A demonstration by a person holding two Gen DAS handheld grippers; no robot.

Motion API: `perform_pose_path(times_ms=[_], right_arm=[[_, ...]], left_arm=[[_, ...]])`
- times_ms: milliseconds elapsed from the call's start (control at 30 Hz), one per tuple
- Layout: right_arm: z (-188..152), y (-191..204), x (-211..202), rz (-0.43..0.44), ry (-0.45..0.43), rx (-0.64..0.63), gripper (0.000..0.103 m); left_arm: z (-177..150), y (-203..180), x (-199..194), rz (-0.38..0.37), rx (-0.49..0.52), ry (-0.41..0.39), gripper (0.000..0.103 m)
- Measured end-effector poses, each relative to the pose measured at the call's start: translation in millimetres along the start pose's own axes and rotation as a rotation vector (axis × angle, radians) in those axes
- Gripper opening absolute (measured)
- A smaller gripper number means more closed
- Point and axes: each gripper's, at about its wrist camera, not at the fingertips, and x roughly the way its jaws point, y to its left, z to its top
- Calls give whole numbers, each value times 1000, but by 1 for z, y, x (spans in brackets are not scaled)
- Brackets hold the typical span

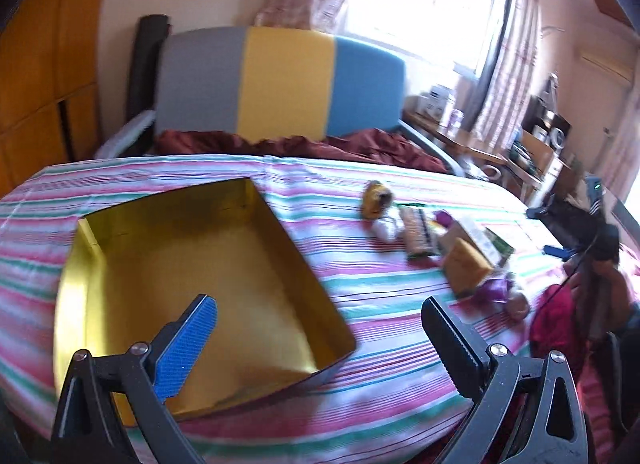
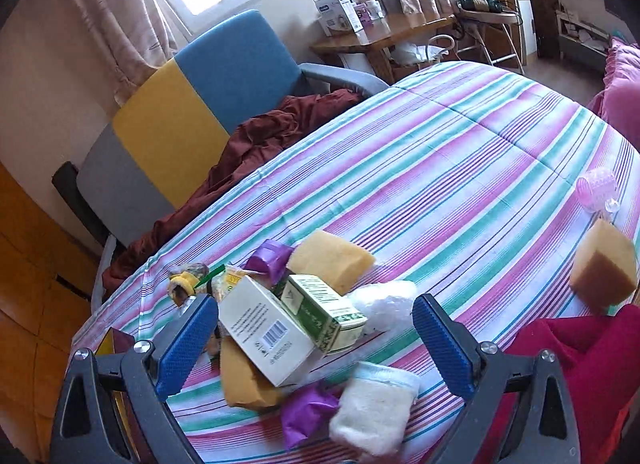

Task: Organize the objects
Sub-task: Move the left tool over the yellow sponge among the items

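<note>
A bed with a striped pink, green and white cover (image 2: 460,167) carries an open gold-lined cardboard box (image 1: 192,264), a pile of small cartons (image 2: 280,328), yellow sponges (image 2: 332,260), purple wrappers (image 2: 306,408), and one separate sponge block (image 2: 602,264).

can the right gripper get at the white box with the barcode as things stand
Probably yes. The right gripper is open with nothing between its pads, and the white box lies on top of the pile, in line with the gap. The green box leans against its side and may crowd one finger.
</note>
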Motion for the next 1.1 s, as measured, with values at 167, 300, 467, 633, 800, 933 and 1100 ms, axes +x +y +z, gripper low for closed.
perform_pose_path(times_ms=[167,300,467,633,800,933,1100], right_arm=[[-1,-22,-3,123,-8,107,100],[-3,-29,-1,168,1,146,100],[-3,-27,4,201,18,151,100],[-2,-27,6,225,23,160,100],[-1,-28,8,240,32,169,100],[0,-29,10,253,36,177,100],[0,-30,13,261,52,179,100]], left_arm=[[12,-35,37,-38,48,86,103],[19,-65,70,-106,56,146,103],[24,-105,105,-165,112,194,103],[27,-136,138,-206,165,247,103],[32,-160,162,-241,180,279,101],[29,-180,184,-243,214,319,92],[19,-191,209,-233,238,365,58]])
